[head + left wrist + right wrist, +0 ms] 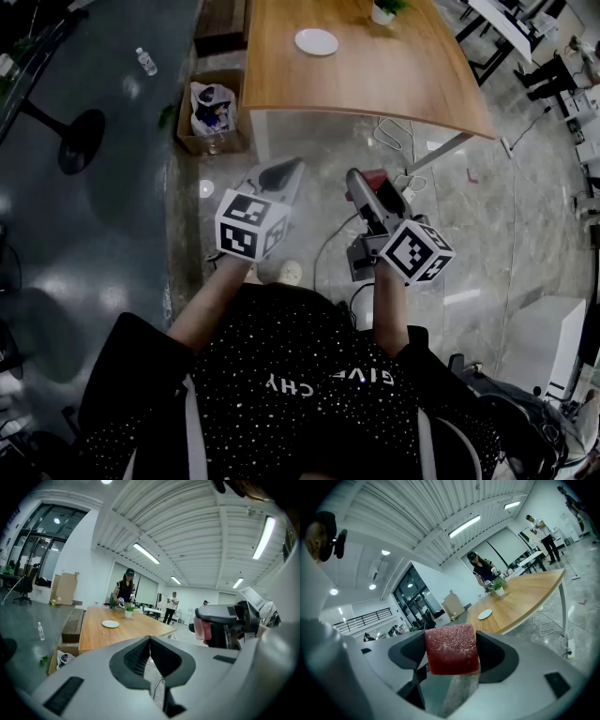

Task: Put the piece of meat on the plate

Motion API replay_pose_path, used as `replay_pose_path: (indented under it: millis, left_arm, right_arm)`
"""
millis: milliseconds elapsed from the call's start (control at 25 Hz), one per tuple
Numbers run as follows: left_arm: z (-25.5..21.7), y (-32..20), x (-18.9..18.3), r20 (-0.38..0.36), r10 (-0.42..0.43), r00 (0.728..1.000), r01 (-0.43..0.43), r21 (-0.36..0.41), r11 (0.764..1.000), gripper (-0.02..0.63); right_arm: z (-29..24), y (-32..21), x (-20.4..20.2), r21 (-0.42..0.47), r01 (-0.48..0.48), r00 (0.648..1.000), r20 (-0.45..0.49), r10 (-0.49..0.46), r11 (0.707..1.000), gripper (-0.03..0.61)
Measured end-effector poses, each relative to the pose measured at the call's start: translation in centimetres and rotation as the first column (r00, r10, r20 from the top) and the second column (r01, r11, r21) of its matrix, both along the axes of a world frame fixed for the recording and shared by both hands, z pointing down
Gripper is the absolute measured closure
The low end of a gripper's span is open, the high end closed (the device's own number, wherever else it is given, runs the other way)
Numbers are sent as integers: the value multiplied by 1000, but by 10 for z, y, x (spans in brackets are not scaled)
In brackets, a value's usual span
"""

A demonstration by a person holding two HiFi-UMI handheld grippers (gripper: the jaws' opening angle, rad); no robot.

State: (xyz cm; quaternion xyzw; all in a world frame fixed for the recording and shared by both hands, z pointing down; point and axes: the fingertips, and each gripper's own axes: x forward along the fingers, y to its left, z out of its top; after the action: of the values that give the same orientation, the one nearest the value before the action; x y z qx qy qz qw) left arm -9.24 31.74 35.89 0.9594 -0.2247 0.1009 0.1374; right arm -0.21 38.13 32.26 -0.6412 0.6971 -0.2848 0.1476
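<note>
A white plate (316,41) lies on the far part of a long wooden table (394,89); it also shows as a small disc, the plate (110,624) and the plate (484,614), in both gripper views. A red block of meat (451,649) sits between the pads of my right gripper (451,652), which is shut on it. From the head view, the right gripper (361,180) is held over the floor, short of the table's near edge, the meat (375,175) at its tip. My left gripper (284,173) hangs beside it, jaws together and empty; the left gripper (150,641) shows its pads meeting.
A cardboard box with a bag (214,111) stands on the floor left of the table. A potted plant (384,9) sits near the plate. Cables (394,136) lie under the table's near end. A bench (74,623) runs along its left side. People (125,588) stand beyond the far end.
</note>
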Motion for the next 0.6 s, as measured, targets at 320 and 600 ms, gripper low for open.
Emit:
replay_pose_path:
  millis: [320,600]
  left_arm:
    - [6,-2,10,-4,-24,1000,24,-4,1000,604]
    - [6,-4,14,16,-37,999,36,16,999,604]
  right_arm:
    - [5,3,10,3,17,1000,-7,-17,1000,247]
    - [9,-4,14,-6,30,1000,-7,-30,1000,247]
